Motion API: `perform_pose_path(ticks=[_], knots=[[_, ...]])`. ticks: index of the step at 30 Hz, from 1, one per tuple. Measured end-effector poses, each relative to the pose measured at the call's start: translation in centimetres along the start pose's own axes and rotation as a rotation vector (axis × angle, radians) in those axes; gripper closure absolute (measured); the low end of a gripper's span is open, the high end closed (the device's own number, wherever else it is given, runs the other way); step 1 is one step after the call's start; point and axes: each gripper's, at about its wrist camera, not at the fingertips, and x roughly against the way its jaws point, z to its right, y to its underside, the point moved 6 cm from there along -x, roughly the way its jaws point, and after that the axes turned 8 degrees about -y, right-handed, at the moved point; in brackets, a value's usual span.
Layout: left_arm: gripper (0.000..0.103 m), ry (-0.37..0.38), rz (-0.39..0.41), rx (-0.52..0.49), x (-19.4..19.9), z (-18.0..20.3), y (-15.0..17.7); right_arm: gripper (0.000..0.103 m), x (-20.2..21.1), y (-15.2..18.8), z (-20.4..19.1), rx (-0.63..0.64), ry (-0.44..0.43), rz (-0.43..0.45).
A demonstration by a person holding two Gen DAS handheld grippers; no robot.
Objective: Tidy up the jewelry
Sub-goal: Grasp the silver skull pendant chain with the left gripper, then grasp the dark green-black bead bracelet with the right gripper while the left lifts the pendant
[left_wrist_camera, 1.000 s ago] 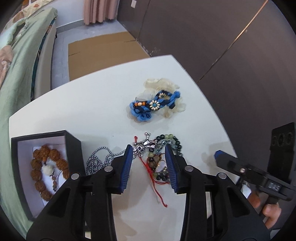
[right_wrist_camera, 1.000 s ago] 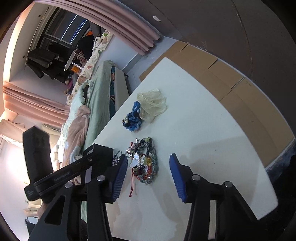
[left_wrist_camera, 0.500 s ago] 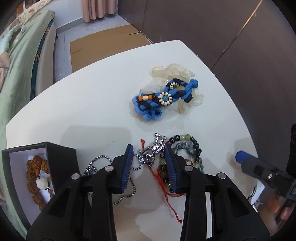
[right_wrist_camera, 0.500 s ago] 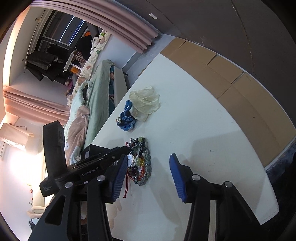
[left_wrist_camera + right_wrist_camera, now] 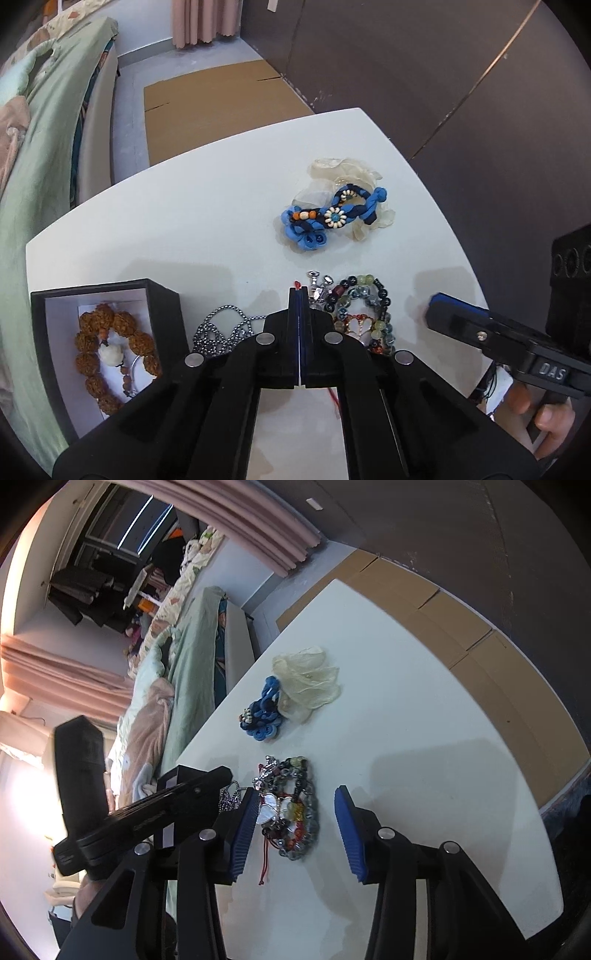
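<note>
My left gripper (image 5: 299, 295) is shut, its blue pads pressed together on a thin red cord (image 5: 296, 283) beside a silver charm (image 5: 319, 286). The cord trails out below the fingers. To the right lies a heap of beaded bracelets (image 5: 365, 310), and to the left a silver chain (image 5: 221, 328). An open black box (image 5: 162, 306) holds a brown bead bracelet (image 5: 110, 339). My right gripper (image 5: 297, 794) hangs over the bead heap (image 5: 295, 812). Its jaws are closing, with the beads between them but untouched.
A blue braided bracelet (image 5: 332, 218) lies on a cream gauze pouch (image 5: 343, 173) farther back on the white table (image 5: 184, 221). A bed with green covers (image 5: 37, 147) runs along the left. Brown cardboard (image 5: 214, 92) lies on the floor beyond the table.
My left jaws, which stood around the silver charm and red cord, have closed completely. The right jaws have narrowed a little over the bead heap.
</note>
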Motion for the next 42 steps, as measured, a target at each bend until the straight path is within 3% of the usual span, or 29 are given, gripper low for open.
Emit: perform_pose_path(ticks=[1, 4, 5, 9, 11, 16, 19, 20, 24, 30, 32, 42], knots=[[0.095, 0.006, -0.008, 0.002, -0.2, 0.1, 0.0, 0.061, -0.2, -0.1, -0.1, 0.0, 0.002, -0.003], [0.059, 0.0, -0.017, -0.009, -0.8, 0.7, 0.1, 0.061, -0.9, -0.2, -0.1, -0.007, 0.016, -0.021], [0.057, -0.001, -0.017, -0.013, -0.9, 0.8, 0.2, 0.06, -1.1, -0.1, -0.1, -0.007, 0.017, -0.024], [0.058, -0.01, -0.036, -0.009, -2.1, 1.0, 0.4, 0.06, -1.4, 0.0, 0.2, 0.001, 0.024, -0.017], [0.071, -0.02, -0.046, -0.004, -2.6, 0.9, 0.3, 0.06, -1.1, 0.0, 0.9, -0.018, 0.017, -0.01], [0.071, -0.054, -0.054, -0.036, -3.4, 1.6, 0.4, 0.059, 0.6, -0.3, 2.6, -0.066, 0.003, 0.028], [0.072, -0.112, -0.062, -0.064, -3.3, 1.8, 0.2, 0.059, 1.2, -0.4, 3.2, -0.079, 0.003, 0.043], [0.076, -0.137, -0.079, -0.064, -3.5, 1.4, 0.3, 0.059, 1.3, -0.4, 3.2, -0.082, 0.0, 0.045], [0.08, -0.127, -0.076, -0.058, -3.4, 0.7, 0.6, 0.059, 1.6, -0.4, 3.2, -0.079, -0.006, 0.048], [0.077, -0.181, -0.075, -0.087, -3.6, 1.6, 0.6, 0.059, 1.3, -0.1, 2.9, -0.078, -0.015, 0.043], [0.082, -0.196, -0.08, -0.083, -3.6, 1.5, 0.5, 0.059, 1.1, -0.1, 2.8, -0.078, -0.014, 0.041], [0.087, -0.124, -0.013, -0.005, -0.3, -0.9, -1.1, 0.064, -0.8, -0.9, 0.5, -0.009, 0.015, -0.008]])
